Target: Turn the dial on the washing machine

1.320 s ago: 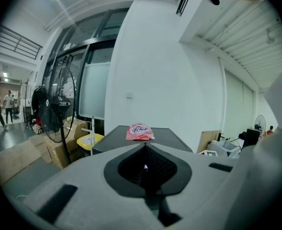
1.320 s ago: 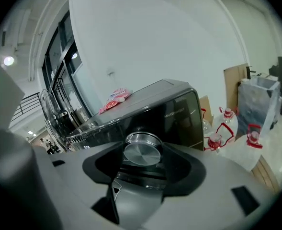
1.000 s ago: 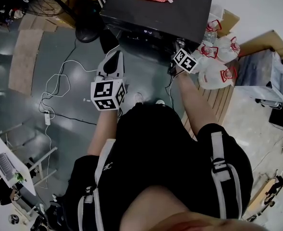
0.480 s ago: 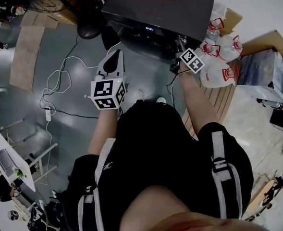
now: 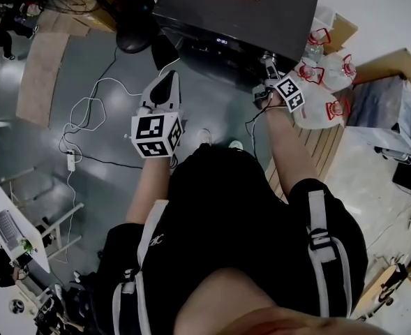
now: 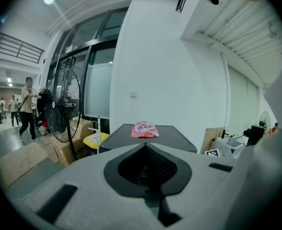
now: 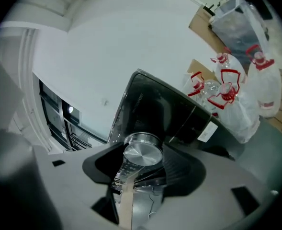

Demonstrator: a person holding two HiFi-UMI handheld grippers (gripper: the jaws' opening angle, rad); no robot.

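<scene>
The right gripper (image 5: 269, 75) was clamped on the silver dial (image 7: 141, 152) on the washing machine's (image 5: 247, 16) front, upper right of centre, apparently tilted for twisting. The left gripper (image 5: 165, 86), jaws together and empty, hung mid-left, seemingly kept clear.

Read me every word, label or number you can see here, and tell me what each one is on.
Nothing reads clearly enough to quote.
Pink pouch on the washing machine: blue print, too blurred.
White sticker on the machine's front: too small.
Lit display on its panel: too small.
Red labels on the jugs: unreadable.
Dial: bare metal, no markings seen.
</scene>
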